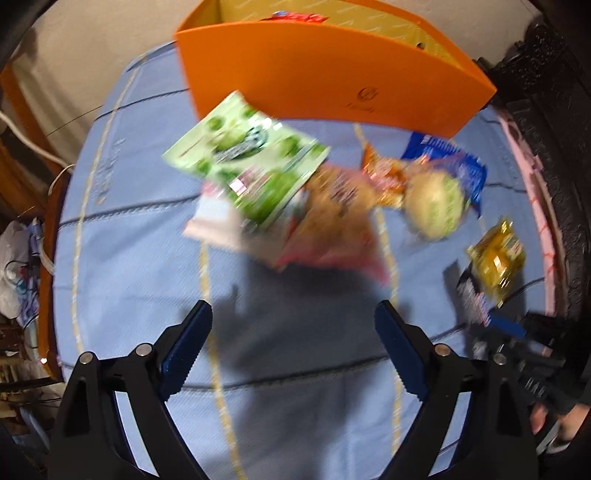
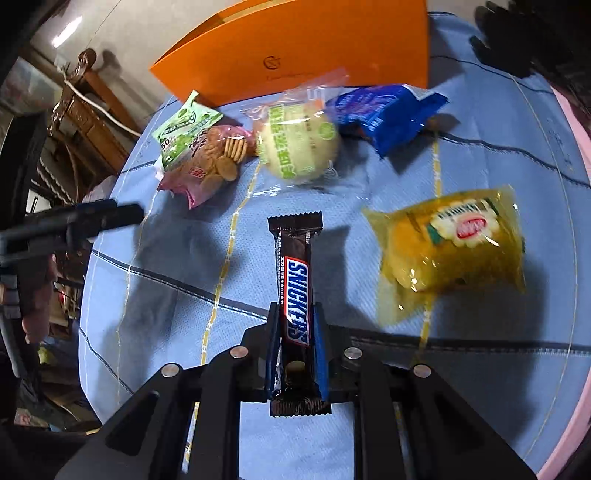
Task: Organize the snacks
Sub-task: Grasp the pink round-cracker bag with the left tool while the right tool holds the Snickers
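My right gripper is shut on a brown Snickers bar, which sticks out forward over the blue tablecloth. My left gripper hangs open above bare cloth, nothing between its fingers. Ahead lie a green packet on top of a pink biscuit bag, a round pale bun in clear wrap, a blue packet and a yellow cake packet. An orange box stands open at the back with a red wrapper inside.
The table's pink rim curves along the right. Dark carved furniture stands past it. Wooden furniture and a white cable sit to the left of the table. A person's hand holds the right gripper.
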`<action>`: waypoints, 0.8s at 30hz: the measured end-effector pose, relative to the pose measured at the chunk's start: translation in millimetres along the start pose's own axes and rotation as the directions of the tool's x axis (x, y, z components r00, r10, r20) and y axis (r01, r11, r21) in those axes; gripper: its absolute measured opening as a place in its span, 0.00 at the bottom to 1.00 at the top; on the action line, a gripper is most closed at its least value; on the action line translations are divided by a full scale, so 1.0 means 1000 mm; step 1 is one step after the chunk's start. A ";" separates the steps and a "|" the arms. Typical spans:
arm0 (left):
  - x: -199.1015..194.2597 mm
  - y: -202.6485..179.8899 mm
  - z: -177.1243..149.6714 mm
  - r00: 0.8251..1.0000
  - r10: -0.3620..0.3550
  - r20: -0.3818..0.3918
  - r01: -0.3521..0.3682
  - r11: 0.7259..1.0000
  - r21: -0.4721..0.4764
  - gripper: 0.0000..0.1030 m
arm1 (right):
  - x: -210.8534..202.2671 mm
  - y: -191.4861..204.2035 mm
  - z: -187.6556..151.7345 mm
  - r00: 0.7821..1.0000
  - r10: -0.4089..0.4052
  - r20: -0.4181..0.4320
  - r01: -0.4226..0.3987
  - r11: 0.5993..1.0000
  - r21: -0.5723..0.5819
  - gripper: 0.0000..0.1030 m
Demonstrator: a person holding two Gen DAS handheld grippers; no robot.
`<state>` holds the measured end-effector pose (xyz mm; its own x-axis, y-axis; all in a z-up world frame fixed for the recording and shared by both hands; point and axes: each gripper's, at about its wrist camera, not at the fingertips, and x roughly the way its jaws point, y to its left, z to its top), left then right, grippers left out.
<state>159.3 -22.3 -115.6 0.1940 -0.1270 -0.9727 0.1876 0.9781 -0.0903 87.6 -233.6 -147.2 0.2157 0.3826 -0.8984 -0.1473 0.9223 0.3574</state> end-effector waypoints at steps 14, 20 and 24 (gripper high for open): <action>0.058 -0.020 0.046 0.983 -0.083 -0.164 0.078 0.996 -0.033 0.62 | -0.009 -0.011 0.000 0.998 0.064 0.027 -0.065 0.998 0.029 0.17; 0.075 -0.031 0.051 0.983 -0.034 -0.181 0.028 0.999 -0.037 0.66 | -0.005 -0.008 0.006 0.997 0.072 0.019 -0.072 0.997 0.019 0.17; 0.074 -0.039 0.052 0.990 -0.004 -0.141 -0.002 0.999 -0.038 0.47 | -0.007 -0.007 0.007 0.997 0.071 0.018 -0.071 0.997 0.017 0.17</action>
<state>216.5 -78.0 -172.6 0.0559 -0.1061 -0.9928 0.1509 0.9838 -0.0966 93.6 -242.1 -141.2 0.2221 0.4476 -0.8662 -0.1454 0.8937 0.4245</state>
